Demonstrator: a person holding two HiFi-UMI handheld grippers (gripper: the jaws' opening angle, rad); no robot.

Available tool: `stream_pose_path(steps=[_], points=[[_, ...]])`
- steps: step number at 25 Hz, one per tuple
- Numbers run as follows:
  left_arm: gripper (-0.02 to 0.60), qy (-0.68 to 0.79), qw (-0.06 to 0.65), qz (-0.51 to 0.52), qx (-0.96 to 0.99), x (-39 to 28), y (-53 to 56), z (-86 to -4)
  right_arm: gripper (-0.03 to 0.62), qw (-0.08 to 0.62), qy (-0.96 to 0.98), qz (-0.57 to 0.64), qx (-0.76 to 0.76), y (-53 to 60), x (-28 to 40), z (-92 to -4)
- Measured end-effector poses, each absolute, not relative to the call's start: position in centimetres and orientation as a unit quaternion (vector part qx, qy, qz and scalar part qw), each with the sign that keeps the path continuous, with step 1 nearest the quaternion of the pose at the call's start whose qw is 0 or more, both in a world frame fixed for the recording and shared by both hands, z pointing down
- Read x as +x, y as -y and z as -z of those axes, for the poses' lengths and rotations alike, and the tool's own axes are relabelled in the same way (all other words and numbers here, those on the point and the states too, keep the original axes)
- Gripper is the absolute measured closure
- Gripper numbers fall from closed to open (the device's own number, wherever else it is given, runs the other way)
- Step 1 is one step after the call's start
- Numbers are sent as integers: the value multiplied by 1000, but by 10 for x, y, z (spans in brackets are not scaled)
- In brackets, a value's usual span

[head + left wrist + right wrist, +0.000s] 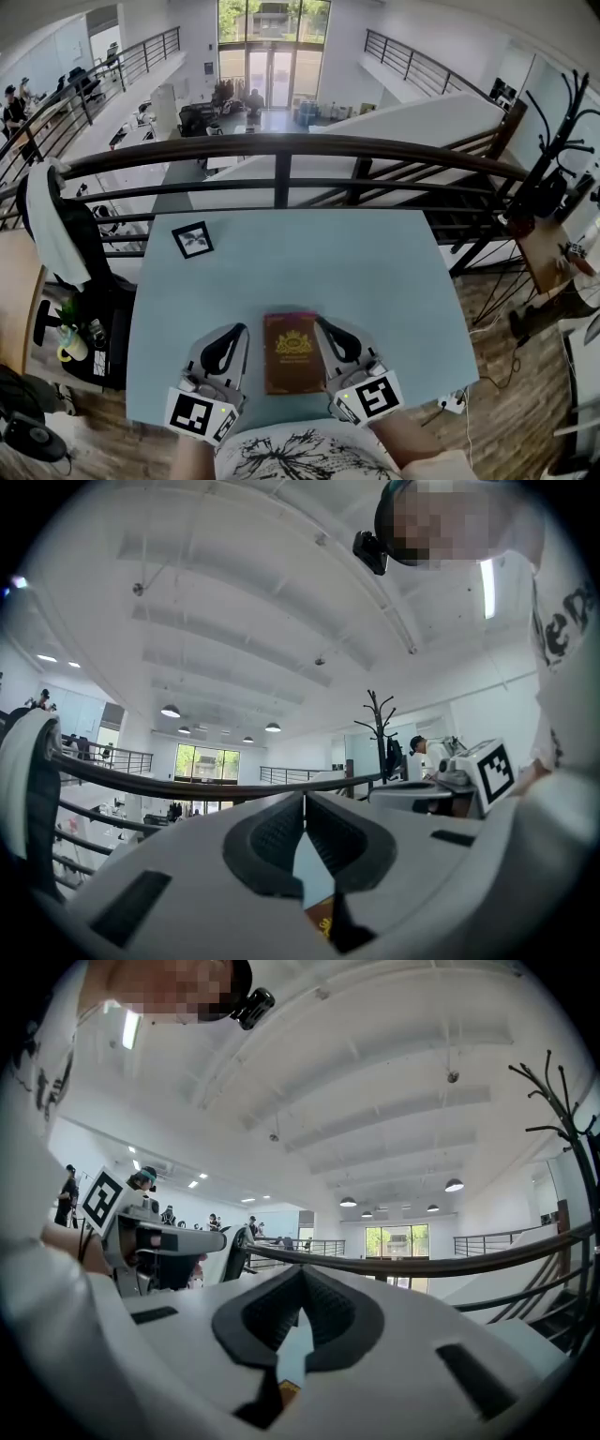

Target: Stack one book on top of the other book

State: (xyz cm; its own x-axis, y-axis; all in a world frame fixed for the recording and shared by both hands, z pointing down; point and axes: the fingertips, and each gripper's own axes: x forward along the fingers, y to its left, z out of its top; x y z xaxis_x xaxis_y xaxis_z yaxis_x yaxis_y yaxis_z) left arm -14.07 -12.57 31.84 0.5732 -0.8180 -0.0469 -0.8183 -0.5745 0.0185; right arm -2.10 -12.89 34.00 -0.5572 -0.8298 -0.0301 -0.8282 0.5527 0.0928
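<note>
At the upper left of the pale blue counter (356, 272) a small black-framed marker tile (192, 240) lay flat, well apart from everything else. We took it for a reference mark that had no part in the job.

Lower down, left of centre in the head view, the left gripper (232, 339) hung just beside the long left edge of the book (292, 349). Its own view showed the dark pads pressed together with nothing between them, only a sliver of counter and brown cover beyond. We judged that it was shut because it had nothing to carry.

The book sat at the lower centre of the counter, near the edge closest to us, squared to that edge with its gold emblem facing up. Only one cover showed. We could not tell whether a second book lay hidden under it, though the thick lower edge hinted at a stack. If so, the neat alignment would be what kept the upper one steady.

Right of the book, the right gripper (330, 333) mirrored the left, close to the opposite long edge but not gripping it. Its jaws were likewise closed on nothing. We read the symmetrical flanking as a rest pose with both tools clear of the book
</note>
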Motion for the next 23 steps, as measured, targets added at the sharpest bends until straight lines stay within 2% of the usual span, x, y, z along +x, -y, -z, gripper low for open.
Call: stream_pose_path(steps=[23], points=[[568,-467,-25,-15,-884,-151,121,-335,603,29,875,48,480,119,-29,-352]])
